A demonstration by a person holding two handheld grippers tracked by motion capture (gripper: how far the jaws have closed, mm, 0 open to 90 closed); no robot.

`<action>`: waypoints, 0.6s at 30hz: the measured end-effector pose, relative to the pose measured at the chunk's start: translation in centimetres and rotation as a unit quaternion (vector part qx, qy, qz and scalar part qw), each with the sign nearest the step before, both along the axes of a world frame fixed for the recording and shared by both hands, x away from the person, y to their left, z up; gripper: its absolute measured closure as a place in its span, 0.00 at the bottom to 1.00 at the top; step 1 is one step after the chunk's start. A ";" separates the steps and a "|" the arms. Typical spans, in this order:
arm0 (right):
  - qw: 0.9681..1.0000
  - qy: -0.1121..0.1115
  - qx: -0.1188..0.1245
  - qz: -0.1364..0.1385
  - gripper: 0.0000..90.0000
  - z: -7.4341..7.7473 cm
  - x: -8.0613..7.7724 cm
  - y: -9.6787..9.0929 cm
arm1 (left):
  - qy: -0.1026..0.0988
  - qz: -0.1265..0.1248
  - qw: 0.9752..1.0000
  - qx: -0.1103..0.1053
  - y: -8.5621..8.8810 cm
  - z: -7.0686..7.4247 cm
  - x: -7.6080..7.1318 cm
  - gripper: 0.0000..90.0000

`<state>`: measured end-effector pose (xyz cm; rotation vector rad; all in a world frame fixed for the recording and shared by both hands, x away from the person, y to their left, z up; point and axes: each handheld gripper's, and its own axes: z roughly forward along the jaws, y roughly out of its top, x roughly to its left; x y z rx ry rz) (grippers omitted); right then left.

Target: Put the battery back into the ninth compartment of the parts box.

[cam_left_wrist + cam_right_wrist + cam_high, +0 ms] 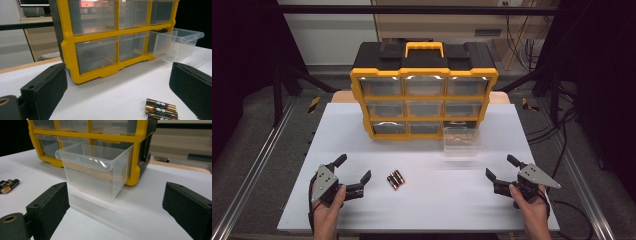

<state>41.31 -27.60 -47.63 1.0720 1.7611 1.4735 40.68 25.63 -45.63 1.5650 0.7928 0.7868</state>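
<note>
Lying on the white table (422, 210) btwn the two grippers, nearer the left one, are three batteries (395, 179), side by side and touching. They look like small cylinder cells w/ black bodies and copper-gold ends; in the left gripper view (161, 110) each has a gold band w/ small pale characters on it, too blurred to read. In the right gripper view they sit at the far left edge (8, 185), black w/ copper tips.

Left gripper (353, 170) rests low over the table w/ jaws spread wide, nothing btwn them; batteries are just to its right, not touching. Right gripper (501, 167) is on the opposite side, well apart from the batteries, jaws also spread wide & empty.

Behind stands a yellow-and-black organizer (424, 90) w/ a yellow handle on top and 3 rows of clear drawers. The bottom-right one, a clear plastic drawer (460, 141), is pulled out toward the front w/ its back end at the frame's slot; it looks empty, w/ a curled lip at the front edge (95, 173). It sits straight ahead of the right gripper, not touching it. No brand or label legible on the organizer.
</note>
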 end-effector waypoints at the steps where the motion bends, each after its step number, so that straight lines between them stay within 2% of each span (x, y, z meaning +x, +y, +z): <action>1: 1.000 0.011 -0.002 0.000 0.05 0.1 0.0 0.1 | 0.000 0.000 1.000 0.000 0.0 0.0 0.0 0.02; 3: 1.000 0.018 -0.005 0.000 0.05 0.1 0.0 0.1 | 0.003 0.002 1.000 -0.001 0.0 0.0 0.0 0.02; 4: 0.999 0.035 -0.005 0.001 0.04 0.2 0.0 0.3 | 0.003 0.004 1.000 -0.001 0.0 0.0 -0.1 0.02; 5: 0.999 0.035 -0.005 0.001 0.04 0.2 0.0 0.3 | 0.003 0.004 1.000 -0.001 0.0 0.0 -0.1 0.02; 7: 0.998 0.057 -0.020 0.010 0.04 0.2 0.0 0.9 | 0.002 0.005 1.000 0.003 0.0 0.1 -0.3 0.02; 10: 0.998 0.063 -0.024 0.017 0.05 0.3 0.0 1.6 | 0.003 0.007 1.000 0.001 0.0 0.1 -0.4 0.02; 13: 0.996 0.071 -0.034 0.041 0.07 1.1 0.1 4.2 | 0.004 0.008 1.000 0.001 0.1 0.1 -0.4 0.02; 15: 0.994 0.073 -0.054 0.058 0.07 1.6 0.0 5.8 | 0.005 0.009 1.000 0.003 0.0 0.1 -0.4 0.02; 16: 0.994 0.073 -0.054 0.058 0.07 1.6 0.0 5.8 | 0.005 0.009 1.000 0.003 0.0 0.1 -0.4 0.02; 17: 0.992 0.082 -0.067 0.073 0.08 2.0 0.0 7.5 | 0.006 0.009 1.000 0.004 0.0 0.1 -0.4 0.02; 18: 0.991 0.086 -0.065 0.082 0.09 2.2 0.0 8.2 | 0.006 0.009 1.000 0.004 0.0 0.1 -0.4 0.02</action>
